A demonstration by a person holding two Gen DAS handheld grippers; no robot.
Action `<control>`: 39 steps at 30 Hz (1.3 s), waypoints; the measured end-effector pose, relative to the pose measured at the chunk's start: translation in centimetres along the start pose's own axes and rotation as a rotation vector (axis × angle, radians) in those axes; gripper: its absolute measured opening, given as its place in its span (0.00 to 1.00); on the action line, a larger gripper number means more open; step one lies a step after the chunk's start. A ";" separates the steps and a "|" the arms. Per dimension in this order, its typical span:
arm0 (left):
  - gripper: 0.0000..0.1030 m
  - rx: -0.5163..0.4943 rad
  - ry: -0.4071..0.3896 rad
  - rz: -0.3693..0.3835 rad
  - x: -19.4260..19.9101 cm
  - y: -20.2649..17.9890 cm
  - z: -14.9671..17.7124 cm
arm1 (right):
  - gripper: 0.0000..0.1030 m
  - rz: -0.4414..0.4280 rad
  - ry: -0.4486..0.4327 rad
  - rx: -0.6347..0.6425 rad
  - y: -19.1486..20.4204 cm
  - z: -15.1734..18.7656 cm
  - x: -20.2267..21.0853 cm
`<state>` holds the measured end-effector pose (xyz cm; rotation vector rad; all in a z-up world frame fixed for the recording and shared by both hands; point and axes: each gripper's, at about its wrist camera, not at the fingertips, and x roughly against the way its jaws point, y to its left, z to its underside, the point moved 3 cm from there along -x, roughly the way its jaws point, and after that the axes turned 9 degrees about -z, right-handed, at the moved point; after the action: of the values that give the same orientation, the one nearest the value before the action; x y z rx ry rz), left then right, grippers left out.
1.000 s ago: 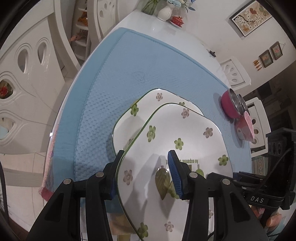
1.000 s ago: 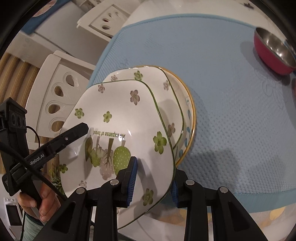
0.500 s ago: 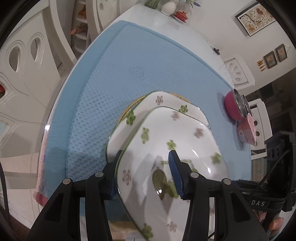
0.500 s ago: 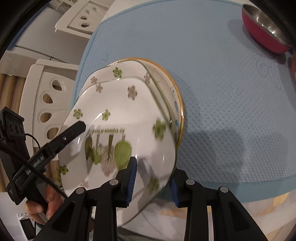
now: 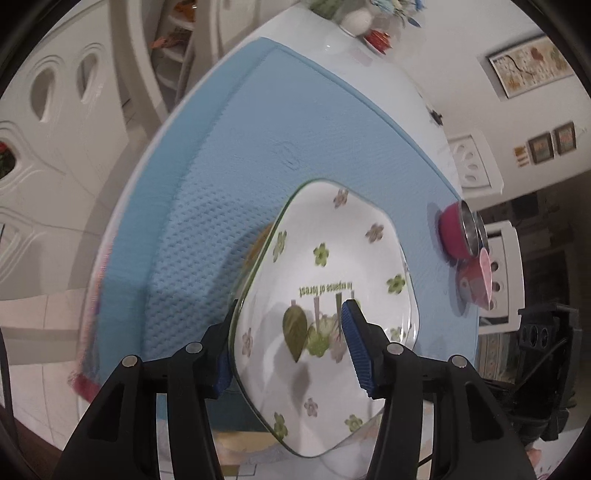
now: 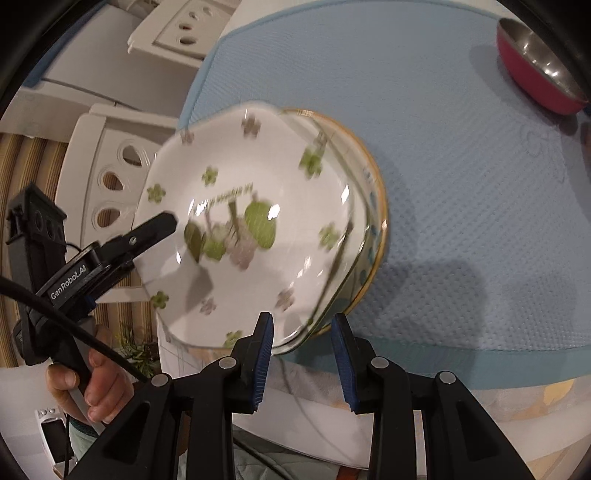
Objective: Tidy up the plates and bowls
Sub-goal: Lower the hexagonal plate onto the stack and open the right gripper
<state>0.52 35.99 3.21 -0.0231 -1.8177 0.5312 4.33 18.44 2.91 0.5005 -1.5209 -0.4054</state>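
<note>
A white square plate with green flowers (image 5: 332, 266) hangs tilted between both grippers, low over a stack of plates on the blue mat (image 5: 258, 147). My left gripper (image 5: 290, 314) straddles one rim and its jaws are opening, the blue pad just off the plate's face. In the right wrist view its upper finger (image 6: 155, 229) reaches over the plate (image 6: 258, 166), which is blurred. My right gripper (image 6: 301, 319) is shut on the near rim with its fingertips. A gold-rimmed plate (image 6: 380, 221) shows under the stack.
A pink steel-lined bowl (image 5: 452, 236) (image 6: 532, 70) and a second pink bowl (image 5: 476, 280) stand at the mat's far right. A white vase (image 5: 356, 18) sits at the table's far end. White chairs (image 6: 110, 177) ring the table. A person's hand (image 6: 96, 391) holds the left gripper.
The flowered plate has slid forward over the stack and tipped more steeply, so it now hides the plate below. The left jaws have widened a little. Only the right fingertips still reach the rim.
</note>
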 end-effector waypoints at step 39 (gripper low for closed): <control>0.48 -0.246 -0.117 -0.251 -0.3 -4.7 -1.4 | 0.31 -0.021 -0.108 -0.109 -2.9 -1.5 2.3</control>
<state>3.04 32.18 4.96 0.0689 -1.9569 0.1332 6.05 14.85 3.28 0.4148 -1.5894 -0.5354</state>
